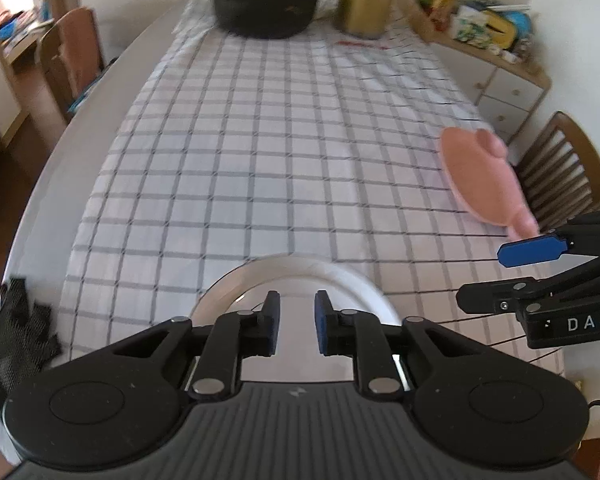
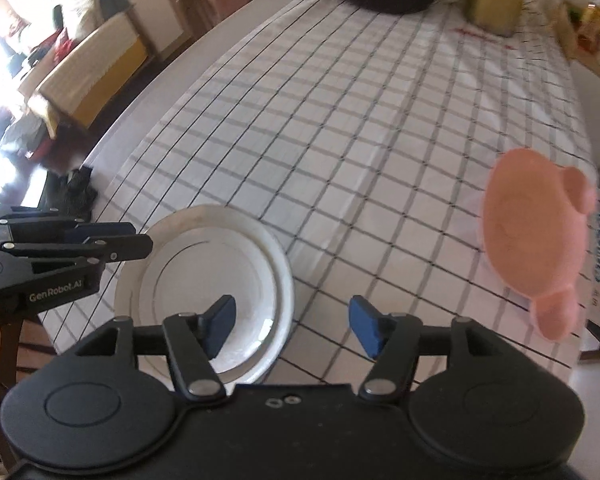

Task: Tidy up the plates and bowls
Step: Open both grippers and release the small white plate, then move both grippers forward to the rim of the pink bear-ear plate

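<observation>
Two white plates (image 2: 204,264) lie stacked, the smaller on the larger, near the front edge of the checked tablecloth (image 1: 280,140). In the left wrist view the white plates (image 1: 300,270) show just beyond my left gripper (image 1: 297,320), which hovers above them, its jaws narrowly apart with nothing between. My right gripper (image 2: 292,326) is open wide and empty, above the stack's right side. A pink plate with round ears (image 2: 536,232) sits to the right by the table edge, apart from both grippers. It appears as the pink plate (image 1: 480,176) beyond the right gripper (image 1: 500,276) in the left wrist view.
At the far end stand a black lidded pot (image 1: 266,0) and a gold bottle (image 1: 364,0). A cluttered wooden shelf (image 1: 472,28) and a chair (image 1: 560,172) are on the right, another chair (image 1: 72,56) on the left. A black cloth (image 1: 12,328) lies at the near left.
</observation>
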Motion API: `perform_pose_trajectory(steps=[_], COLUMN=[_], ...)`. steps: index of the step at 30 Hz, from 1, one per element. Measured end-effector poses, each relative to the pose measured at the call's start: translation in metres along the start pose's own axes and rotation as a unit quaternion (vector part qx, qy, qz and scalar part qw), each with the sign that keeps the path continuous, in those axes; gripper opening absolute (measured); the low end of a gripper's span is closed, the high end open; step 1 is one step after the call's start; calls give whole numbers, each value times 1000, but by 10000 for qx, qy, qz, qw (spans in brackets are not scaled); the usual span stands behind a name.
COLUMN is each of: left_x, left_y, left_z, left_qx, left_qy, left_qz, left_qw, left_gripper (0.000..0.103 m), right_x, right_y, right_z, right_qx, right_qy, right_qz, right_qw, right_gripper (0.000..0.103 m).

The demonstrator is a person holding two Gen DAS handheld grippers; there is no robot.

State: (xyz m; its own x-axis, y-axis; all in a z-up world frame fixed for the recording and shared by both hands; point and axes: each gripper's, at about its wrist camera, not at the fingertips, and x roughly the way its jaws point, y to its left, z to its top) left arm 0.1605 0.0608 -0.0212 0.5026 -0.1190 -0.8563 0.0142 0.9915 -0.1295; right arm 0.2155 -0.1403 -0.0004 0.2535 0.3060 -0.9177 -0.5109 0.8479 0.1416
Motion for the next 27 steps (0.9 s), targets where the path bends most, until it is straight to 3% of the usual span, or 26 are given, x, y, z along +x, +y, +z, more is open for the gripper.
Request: perform_pose_trajectory(steps=[4,6,7,13,20,27], left_x=[-3,-4,-5,1,26,78], left_y=[-18,-25,-31,-62,-103,-129], left_z=[14,18,22,43,75,110], left_qx=[197,274,326,646,938,737], left_qy=[-110,-209,-276,-385,-415,-32], left_qz=[-168,-232,-252,-404,-496,-602], left_qw=[9996,9991,9988,9963,9935,9955], left_gripper=[42,63,65,70,72,72], right_x=[-17,-23,-26,-42,-45,-31], right_y=[-19,-26,-30,-58,-97,-141], right_z=[-3,-5,-6,-16,-35,-41], right_qx=[323,433,500,809,1229,1508], right_qy=[-127,-167,-192,-378,-419,-272], right_qz=[-141,-207,-229,-562,-706,-887], right_qw=[9993,9987,9983,9944,9890,9842], right_gripper=[73,74,76,98,99,99])
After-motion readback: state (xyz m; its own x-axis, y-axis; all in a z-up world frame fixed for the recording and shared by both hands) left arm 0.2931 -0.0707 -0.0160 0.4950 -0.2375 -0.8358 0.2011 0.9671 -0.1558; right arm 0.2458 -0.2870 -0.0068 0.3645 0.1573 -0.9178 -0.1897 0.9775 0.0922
